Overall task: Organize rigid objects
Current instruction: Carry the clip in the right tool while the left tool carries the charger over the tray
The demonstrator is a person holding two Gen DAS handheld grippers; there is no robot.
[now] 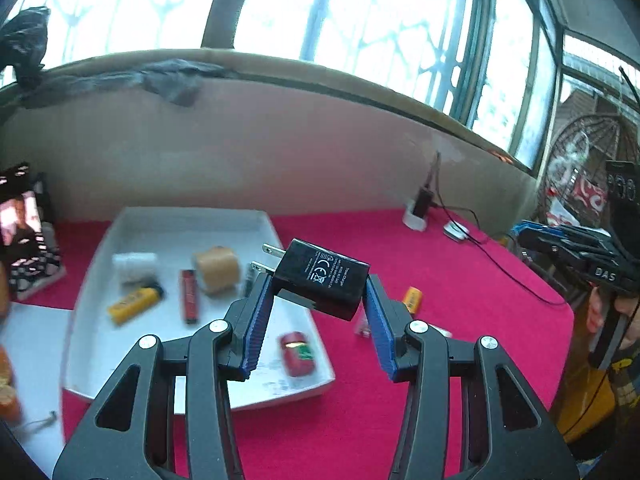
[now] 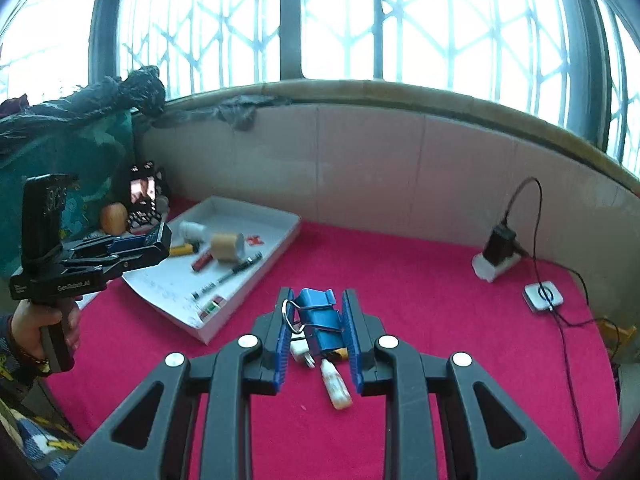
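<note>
My left gripper (image 1: pixel 318 292) is shut on a black USB charger plug (image 1: pixel 320 278) and holds it in the air over the right edge of the white tray (image 1: pixel 160 224). The tray holds a yellow lighter (image 1: pixel 134 300), a red lighter (image 1: pixel 189 295), a tan tape roll (image 1: pixel 218 268), a white roll (image 1: pixel 134 266) and a small red box (image 1: pixel 296 354). My right gripper (image 2: pixel 316 320) is shut on a blue binder clip (image 2: pixel 320 320) above the red cloth. Under it lie a white plug (image 2: pixel 301 351) and a pale tube (image 2: pixel 336 386). The left gripper also shows in the right wrist view (image 2: pixel 158 242).
The table is covered by a red cloth (image 1: pixel 440 280). A power strip with a black adapter (image 2: pixel 500 256) and a white puck (image 2: pixel 543 298) with cables sit at the back right. A black basket with a phone (image 2: pixel 143 200) stands at the back left. A small yellow item (image 1: pixel 412 299) lies on the cloth.
</note>
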